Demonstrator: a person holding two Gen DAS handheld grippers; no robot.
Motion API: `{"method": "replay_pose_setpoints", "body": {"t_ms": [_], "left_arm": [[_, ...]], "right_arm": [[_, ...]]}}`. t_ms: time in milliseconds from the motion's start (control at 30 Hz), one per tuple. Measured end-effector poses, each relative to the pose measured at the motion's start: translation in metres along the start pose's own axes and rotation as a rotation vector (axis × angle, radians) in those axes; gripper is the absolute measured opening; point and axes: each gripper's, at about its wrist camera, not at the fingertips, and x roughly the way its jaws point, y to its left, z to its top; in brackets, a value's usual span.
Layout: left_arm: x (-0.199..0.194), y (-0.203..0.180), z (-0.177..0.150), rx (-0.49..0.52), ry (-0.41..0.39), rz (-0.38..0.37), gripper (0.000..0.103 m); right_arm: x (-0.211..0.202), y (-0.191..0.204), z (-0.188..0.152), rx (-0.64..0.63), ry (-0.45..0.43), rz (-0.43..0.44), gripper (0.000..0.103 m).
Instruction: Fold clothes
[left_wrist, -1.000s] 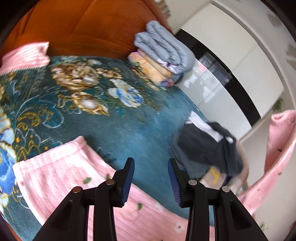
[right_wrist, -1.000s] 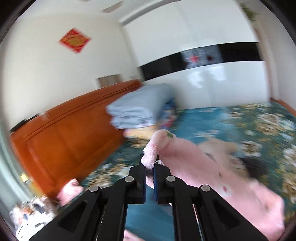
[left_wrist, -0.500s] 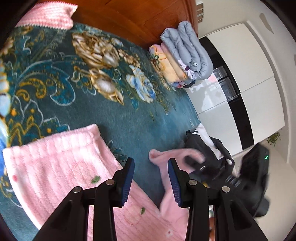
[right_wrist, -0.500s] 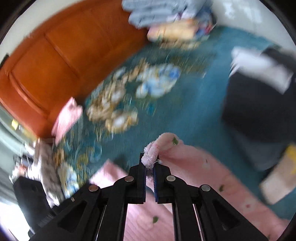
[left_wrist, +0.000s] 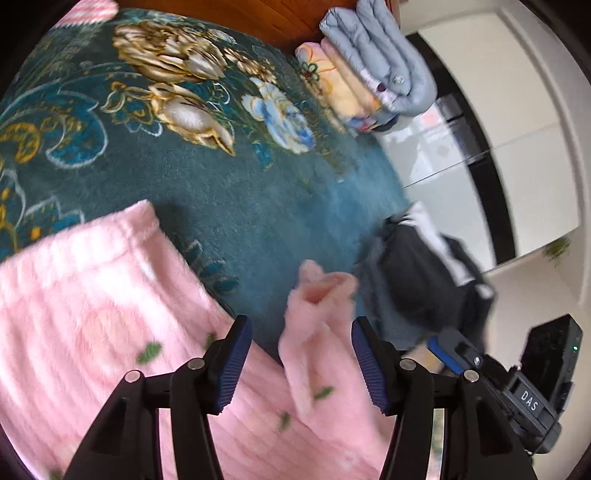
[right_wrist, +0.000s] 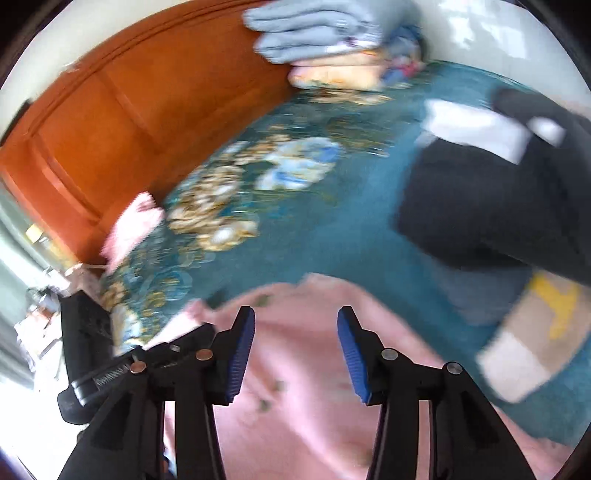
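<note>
A fluffy pink garment (left_wrist: 92, 306) with small green specks lies on the teal floral bedspread (left_wrist: 221, 192). One of its ends (left_wrist: 317, 295) is folded over and lies between my left gripper's (left_wrist: 301, 360) open jaws, loose. In the right wrist view the pink garment (right_wrist: 295, 387) spreads under my right gripper (right_wrist: 295, 354), which is open and empty just above it. The right gripper's body (left_wrist: 517, 391) shows at the lower right of the left wrist view.
A dark grey and white garment pile (left_wrist: 424, 277) lies right of the pink one, also in the right wrist view (right_wrist: 491, 199). Folded blue and peach quilts (left_wrist: 369, 70) are stacked by the orange wooden headboard (right_wrist: 129, 122). A small pink cloth (right_wrist: 129, 229) lies near the headboard.
My right gripper brought the pink garment's end down onto the bed and opened, letting it go. My left gripper opened wider and stayed over the garment.
</note>
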Motion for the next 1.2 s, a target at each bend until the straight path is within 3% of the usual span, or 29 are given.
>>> {"method": "replay_pose_setpoints", "body": {"t_ms": [133,233,300,333,567,700,733,767,800,833,900,1033,1200], "left_arm": [[0.008,-0.01,-0.001,0.082,-0.016,0.022,0.06],[0.018,-0.017,0.0,0.117,-0.014,0.036,0.058],[0.025,-0.018,0.001,0.131,0.002,0.059,0.046],[0.028,-0.016,0.002,0.13,0.017,0.061,0.033],[0.037,0.015,0.011,-0.015,0.099,0.007,0.013],[0.039,0.019,0.011,-0.036,0.137,0.018,0.011],[0.037,0.017,0.012,-0.021,0.134,0.02,0.011],[0.034,0.015,0.014,-0.012,0.111,0.017,0.011],[0.03,0.013,0.017,-0.006,0.083,0.013,0.011],[0.026,0.011,0.02,0.0,0.055,0.009,0.011],[0.018,0.008,0.025,0.013,0.0,0.001,0.01],[0.002,0.002,0.036,0.038,-0.112,-0.014,0.009],[-0.014,0.003,0.054,0.031,-0.228,-0.037,0.009]], "right_arm": [[0.032,-0.035,-0.008,0.063,0.114,-0.099,0.048],[0.054,-0.052,-0.005,0.103,0.12,-0.118,0.048],[0.067,-0.055,0.002,0.107,0.116,-0.119,0.048],[0.074,-0.054,0.006,0.101,0.12,-0.126,0.048],[0.115,-0.028,0.015,-0.074,0.171,-0.155,0.048],[0.125,-0.016,0.014,-0.16,0.181,-0.181,0.047],[0.125,-0.012,0.012,-0.181,0.187,-0.184,0.036],[0.126,-0.007,0.01,-0.202,0.196,-0.183,0.026],[0.125,-0.003,0.008,-0.223,0.207,-0.184,0.008],[0.124,0.002,0.006,-0.242,0.216,-0.197,0.006],[0.12,0.011,0.009,-0.273,0.202,-0.238,0.004],[0.09,0.032,0.036,-0.308,0.055,-0.32,0.004],[0.062,0.07,0.084,-0.348,-0.09,-0.318,0.004]]}}
